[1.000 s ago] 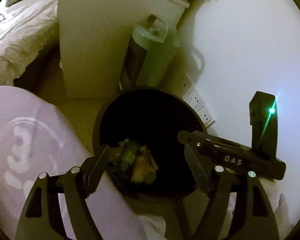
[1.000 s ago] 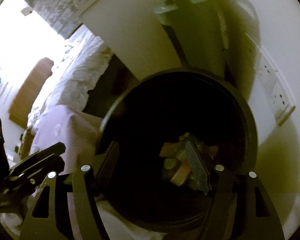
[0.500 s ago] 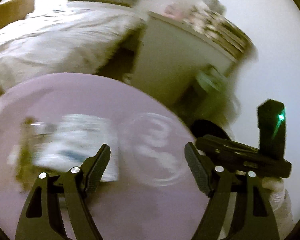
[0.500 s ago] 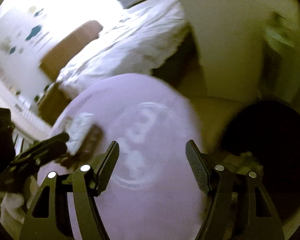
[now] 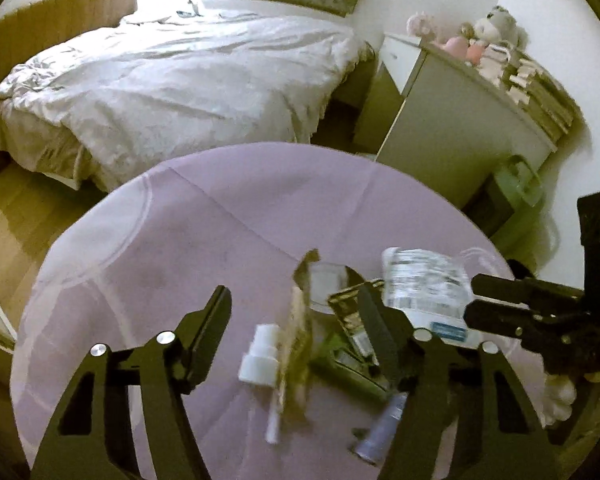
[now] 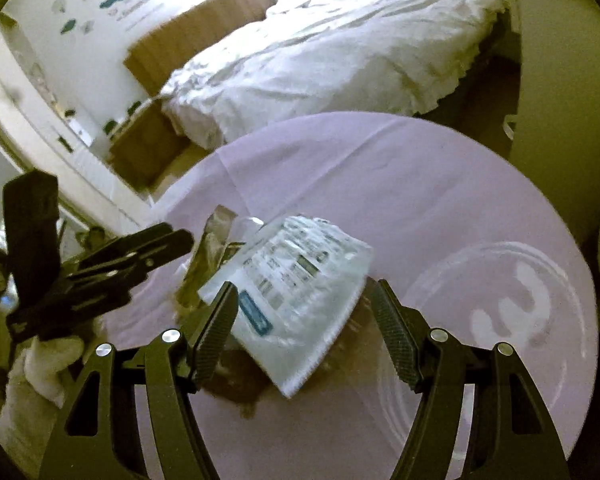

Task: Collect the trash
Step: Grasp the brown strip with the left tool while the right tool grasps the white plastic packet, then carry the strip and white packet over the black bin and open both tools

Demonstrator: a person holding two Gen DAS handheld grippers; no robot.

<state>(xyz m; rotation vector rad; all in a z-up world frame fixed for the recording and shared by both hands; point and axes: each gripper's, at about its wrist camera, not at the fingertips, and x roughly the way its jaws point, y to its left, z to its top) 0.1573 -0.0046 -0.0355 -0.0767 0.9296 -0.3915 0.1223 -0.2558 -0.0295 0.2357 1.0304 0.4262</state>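
Trash lies on a round purple table (image 5: 204, 240): a tan wrapper (image 5: 300, 320) on edge, a small white bottle (image 5: 260, 354), a green packet (image 5: 340, 364), a dark foil packet (image 5: 350, 308), a purple tube (image 5: 380, 428) and a clear printed plastic bag (image 5: 424, 288). My left gripper (image 5: 294, 308) hovers over the wrapper and bottle. Its jaws are closing, and its pads touch nothing. My right gripper (image 6: 304, 296) stands open over the same plastic bag (image 6: 300, 280), which shows between its fingers without being pinched. Each gripper shows in the other's view, the right gripper (image 5: 500, 296) and the left gripper (image 6: 140, 252).
A bed with white covers (image 5: 172, 80) stands beyond the table. A white cabinet (image 5: 460, 120) with plush toys and books is at the back right, with a green appliance (image 5: 516, 184) on the floor beside it. Wooden floor (image 5: 16, 232) shows at the left. A white-gloved hand (image 6: 40, 368) holds the left gripper.
Both grippers have swung away from the black bin and now hang over the purple table and its trash. The left jaws stand a little narrower than before.
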